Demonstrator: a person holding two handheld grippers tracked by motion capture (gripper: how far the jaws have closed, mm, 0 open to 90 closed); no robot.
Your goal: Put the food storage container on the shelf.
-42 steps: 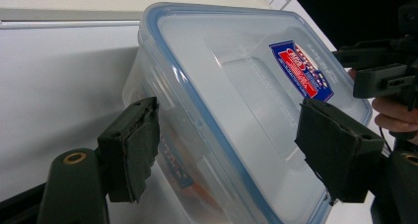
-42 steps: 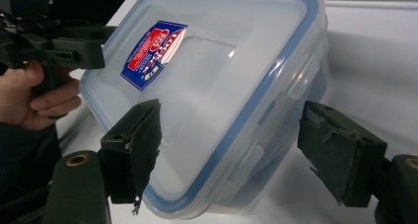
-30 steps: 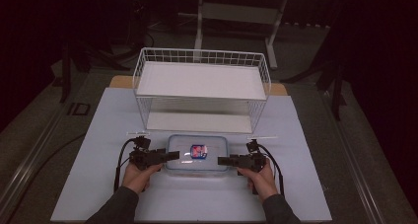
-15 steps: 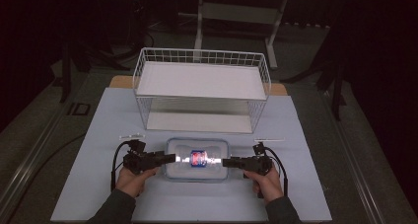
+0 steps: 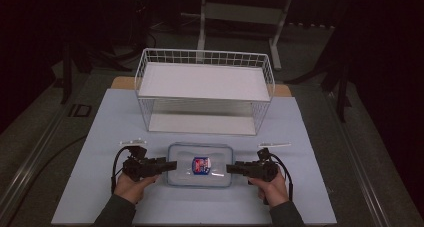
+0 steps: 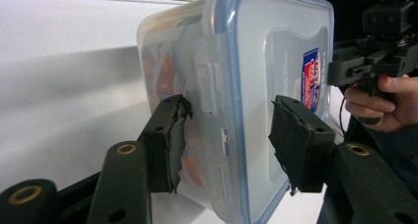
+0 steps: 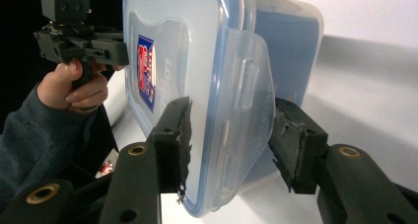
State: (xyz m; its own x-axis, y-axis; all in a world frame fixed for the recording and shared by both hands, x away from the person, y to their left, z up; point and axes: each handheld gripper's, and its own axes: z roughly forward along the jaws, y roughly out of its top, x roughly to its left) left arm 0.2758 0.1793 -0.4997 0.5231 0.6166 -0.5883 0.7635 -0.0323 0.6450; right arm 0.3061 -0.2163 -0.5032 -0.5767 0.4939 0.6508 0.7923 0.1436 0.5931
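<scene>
Dark room, pale blue table sheet point(image 5: 100, 137). The lidded plastic container point(image 5: 200, 165) lies between the two tools, nearer the person than a second ago and well short of the wire rack point(image 5: 205, 89). Left gripper point(image 6: 224, 135) and right gripper point(image 7: 229, 140) each straddle an end latch, jaws spread, not clamped; judged: latch release or lift pending

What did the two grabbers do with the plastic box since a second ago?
The lidded plastic container slid slightly toward the person, and both hands drew back with it. The left gripper and right gripper stay at its two ends, jaws open around the edge clips. The white wire rack stayed put.
</scene>
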